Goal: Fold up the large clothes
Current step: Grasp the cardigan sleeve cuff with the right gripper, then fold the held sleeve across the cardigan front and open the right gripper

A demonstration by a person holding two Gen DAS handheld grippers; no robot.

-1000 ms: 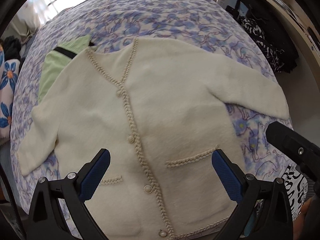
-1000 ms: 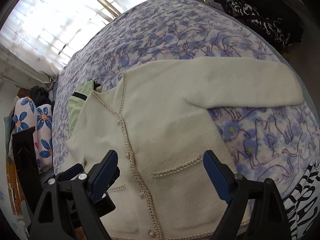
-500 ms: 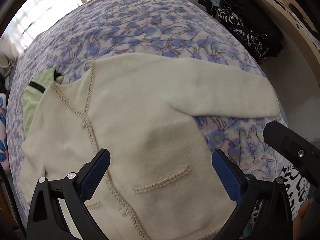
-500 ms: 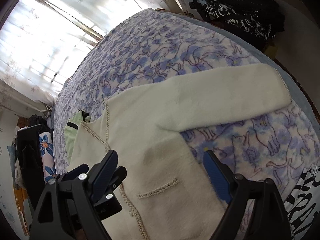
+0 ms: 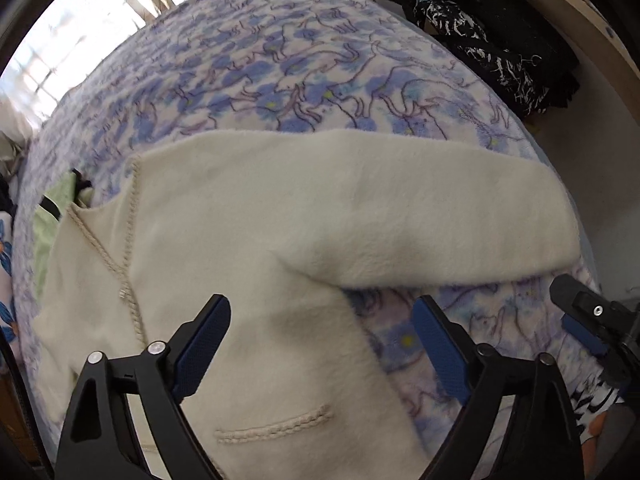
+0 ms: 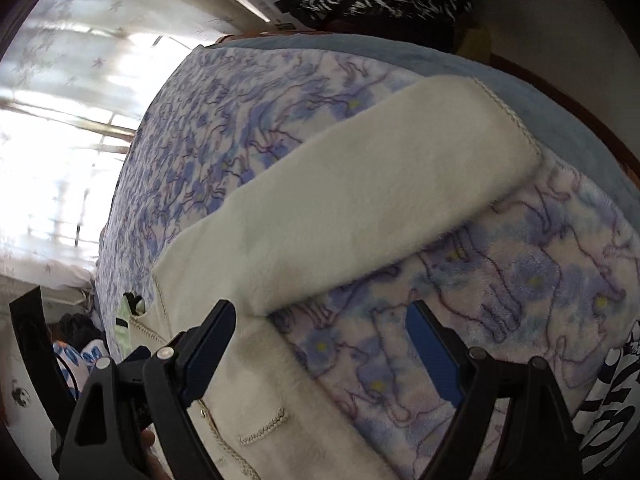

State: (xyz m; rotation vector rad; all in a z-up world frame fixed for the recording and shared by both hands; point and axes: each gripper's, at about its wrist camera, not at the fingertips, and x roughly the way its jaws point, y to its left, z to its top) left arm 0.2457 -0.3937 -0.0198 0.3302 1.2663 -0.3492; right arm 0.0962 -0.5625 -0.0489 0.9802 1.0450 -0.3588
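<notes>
Here both grippers hang over the cardigan (image 5: pixel 248 248), spread flat on the bed (image 5: pixel 304 60), likely lining up on its outstretched sleeve (image 6: pixel 360 200) ahead of the jaws. The left gripper (image 5: pixel 320 344) has jaws apart though just closing slightly, nothing between them; the right gripper (image 6: pixel 320 344) gapes empty. The knit looks cream, fuzzy, braid-trimmed.

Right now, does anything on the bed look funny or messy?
One small thing: a light green garment with a black strap pokes out from under the collar side of the fluffy cream cardigan. The cardigan lies flat on the purple cat-print blanket, its sleeve stretched out, unfolded. Nothing looks spilled or torn.
</notes>
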